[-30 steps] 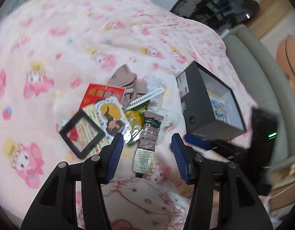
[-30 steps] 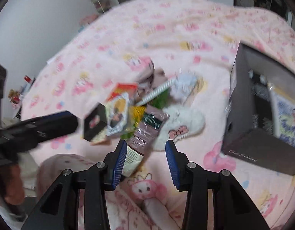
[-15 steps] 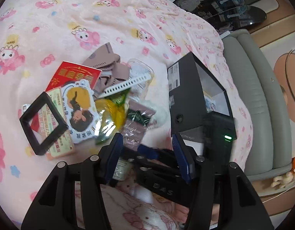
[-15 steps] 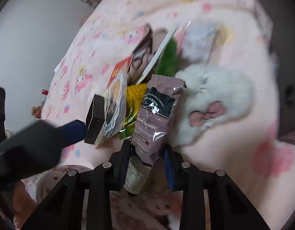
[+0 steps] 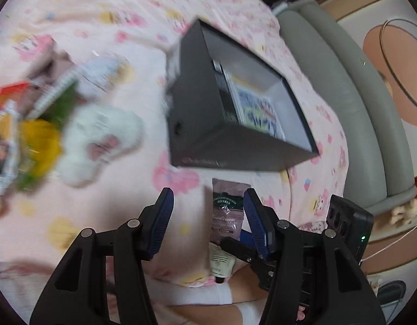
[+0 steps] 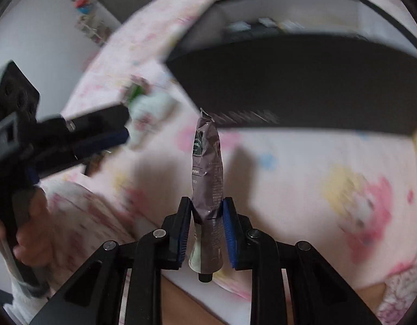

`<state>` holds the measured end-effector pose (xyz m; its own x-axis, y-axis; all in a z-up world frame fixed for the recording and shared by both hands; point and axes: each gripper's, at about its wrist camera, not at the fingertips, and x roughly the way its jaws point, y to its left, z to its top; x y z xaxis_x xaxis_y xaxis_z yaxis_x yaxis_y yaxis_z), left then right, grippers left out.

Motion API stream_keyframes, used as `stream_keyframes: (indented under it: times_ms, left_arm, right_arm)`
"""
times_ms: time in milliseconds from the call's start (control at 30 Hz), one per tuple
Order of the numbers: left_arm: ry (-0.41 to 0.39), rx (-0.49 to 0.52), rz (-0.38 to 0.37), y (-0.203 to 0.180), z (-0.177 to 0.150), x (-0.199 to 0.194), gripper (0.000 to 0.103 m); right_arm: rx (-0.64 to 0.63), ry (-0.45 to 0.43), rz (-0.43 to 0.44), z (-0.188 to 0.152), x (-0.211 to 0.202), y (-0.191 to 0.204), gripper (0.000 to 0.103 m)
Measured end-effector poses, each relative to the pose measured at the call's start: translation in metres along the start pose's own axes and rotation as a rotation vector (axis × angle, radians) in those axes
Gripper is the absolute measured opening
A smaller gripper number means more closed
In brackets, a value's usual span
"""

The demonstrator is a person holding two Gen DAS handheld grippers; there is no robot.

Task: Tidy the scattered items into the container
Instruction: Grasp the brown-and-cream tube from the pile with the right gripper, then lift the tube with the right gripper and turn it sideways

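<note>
my right gripper (image 6: 207,216) has just closed on the mauve tube (image 6: 207,173) – lifted before the black box (image 6: 297,81).
my left gripper (image 5: 208,211) – half open, empty.

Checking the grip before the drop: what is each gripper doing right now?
Left gripper: open, empty.
Right gripper: just closed on the tube.

Two close downward views, shared box (image 5: 197,124)

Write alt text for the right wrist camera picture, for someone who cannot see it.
The right tool pinches a mauve hand-cream tube above a pink cartoon-print blanket, its jaws having just closed. A black open box sits just beyond; the left tool reaches in from the left.
</note>
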<state>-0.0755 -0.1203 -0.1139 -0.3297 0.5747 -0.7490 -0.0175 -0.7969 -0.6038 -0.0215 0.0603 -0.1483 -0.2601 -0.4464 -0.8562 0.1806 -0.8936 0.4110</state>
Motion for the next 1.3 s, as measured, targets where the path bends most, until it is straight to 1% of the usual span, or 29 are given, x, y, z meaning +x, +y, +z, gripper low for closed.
stream_keyframes:
  times_ms: [33,67,133,200,267,333,367,433,500,567,633,733,800,900,967,1033,1233,1300]
  left_arm:
    - [0.020,0.003,0.006,-0.004,-0.002,0.008,0.054]
    - [0.035,0.014,0.014,-0.007,-0.004,0.016,0.054]
    - [0.056,0.039,0.039,-0.015,-0.007,0.027,0.054]
    - [0.086,0.061,0.039,-0.022,-0.012,0.037,0.054]
    - [0.098,0.066,0.048,-0.023,-0.015,0.042,0.054]
    - [0.097,0.068,0.078,-0.024,-0.017,0.045,0.054]
    - [0.094,0.071,0.092,-0.024,-0.018,0.045,0.054]
    - [0.093,0.068,0.089,-0.023,-0.018,0.045,0.054]
    - [0.096,0.065,0.089,-0.024,-0.018,0.046,0.054]
    - [0.100,0.072,0.097,-0.026,-0.018,0.048,0.054]
    - [0.105,0.078,0.095,-0.025,-0.018,0.047,0.054]
    - [0.116,0.087,0.103,-0.025,-0.019,0.050,0.054]
    - [0.125,0.094,0.114,-0.023,-0.021,0.051,0.054]
    - [0.125,0.085,0.110,-0.021,-0.020,0.050,0.054]
    - [0.123,0.078,0.107,-0.019,-0.020,0.049,0.054]
    - [0.123,0.078,0.111,-0.019,-0.021,0.049,0.054]
    - [0.133,0.104,0.128,-0.022,-0.022,0.051,0.054]
    - [0.141,0.110,0.132,-0.024,-0.022,0.053,0.054]
  right_arm:
    - [0.013,0.018,-0.018,-0.005,0.002,-0.010,0.020]
    - [0.021,0.031,-0.018,-0.009,0.003,-0.018,0.021]
    - [0.053,0.030,0.024,-0.014,0.003,-0.030,0.021]
    - [0.082,0.021,0.068,-0.015,0.000,-0.039,0.021]
    - [0.113,-0.037,0.088,-0.011,-0.009,-0.045,0.021]
    - [0.151,-0.083,0.088,-0.008,-0.020,-0.049,0.021]
    - [0.166,-0.100,0.083,-0.007,-0.027,-0.052,0.021]
    - [0.161,-0.110,0.069,-0.009,-0.037,-0.053,0.021]
    - [0.126,-0.089,0.064,-0.015,-0.042,-0.049,0.022]
    - [0.104,-0.044,0.063,-0.022,-0.037,-0.045,0.030]
    - [0.093,0.006,0.073,-0.030,-0.028,-0.045,0.033]
    - [0.093,0.079,0.092,-0.044,-0.008,-0.042,0.033]
    - [0.084,0.111,0.102,-0.048,0.001,-0.037,0.033]
    - [0.047,0.107,0.085,-0.049,0.007,-0.030,0.033]
    - [0.045,0.105,0.078,-0.049,0.005,-0.031,0.028]
    - [0.046,0.092,0.081,-0.050,-0.003,-0.035,0.028]
    - [0.077,0.050,0.041,-0.046,-0.023,-0.056,0.027]
    - [0.111,0.023,0.006,-0.042,-0.028,-0.067,0.027]
